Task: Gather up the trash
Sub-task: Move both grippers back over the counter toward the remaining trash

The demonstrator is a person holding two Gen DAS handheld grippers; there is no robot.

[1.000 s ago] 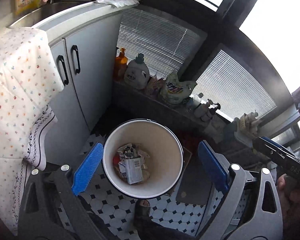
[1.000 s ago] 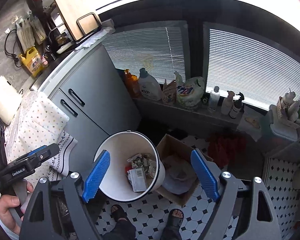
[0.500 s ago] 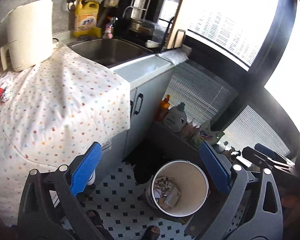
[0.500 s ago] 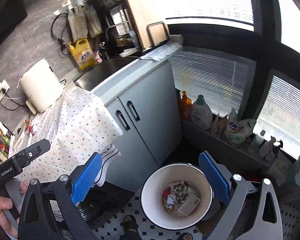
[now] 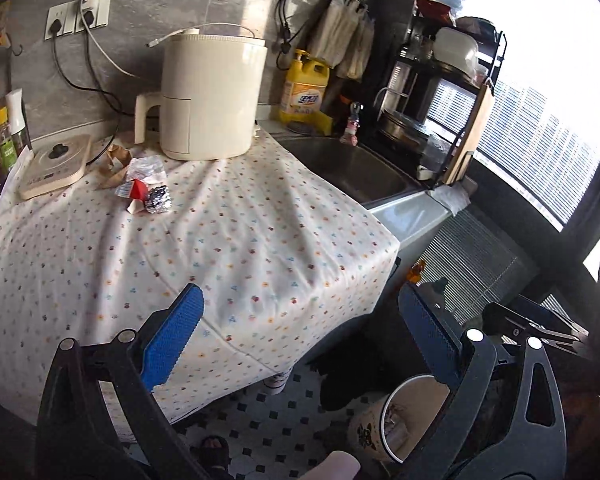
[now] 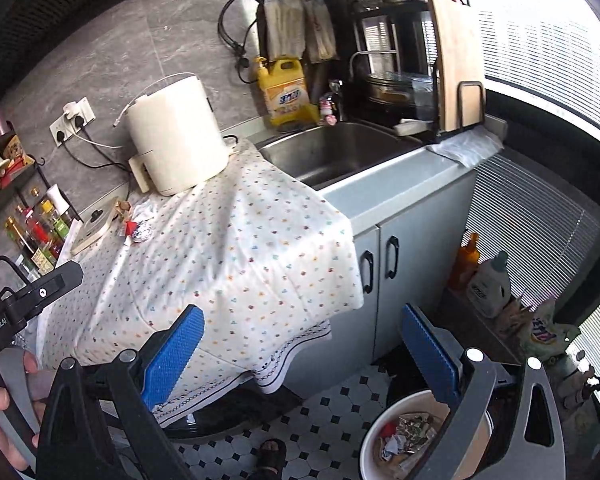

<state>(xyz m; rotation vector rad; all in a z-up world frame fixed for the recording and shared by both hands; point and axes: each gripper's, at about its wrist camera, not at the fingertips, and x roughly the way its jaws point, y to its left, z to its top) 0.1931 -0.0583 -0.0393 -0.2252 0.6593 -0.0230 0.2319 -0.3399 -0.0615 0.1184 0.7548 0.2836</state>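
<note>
Both grippers stand wide open and empty: the left gripper [image 5: 300,340] low in its frame, the right gripper [image 6: 304,352] likewise. Crumpled foil and wrapper trash [image 5: 146,190] lies at the upper left of the left view on a dotted tablecloth [image 5: 228,248], just beside a flat cream scale [image 5: 54,166] and near a cream air fryer [image 5: 208,96]. Bottles on a rack [image 6: 36,236] crowd the cloth's left edge. A sink [image 5: 352,168] borders its right. At lower right a white bin [image 6: 412,436] with trash stands on the tiled floor [image 6: 320,412]. The cloth's near half lies bare.
</note>
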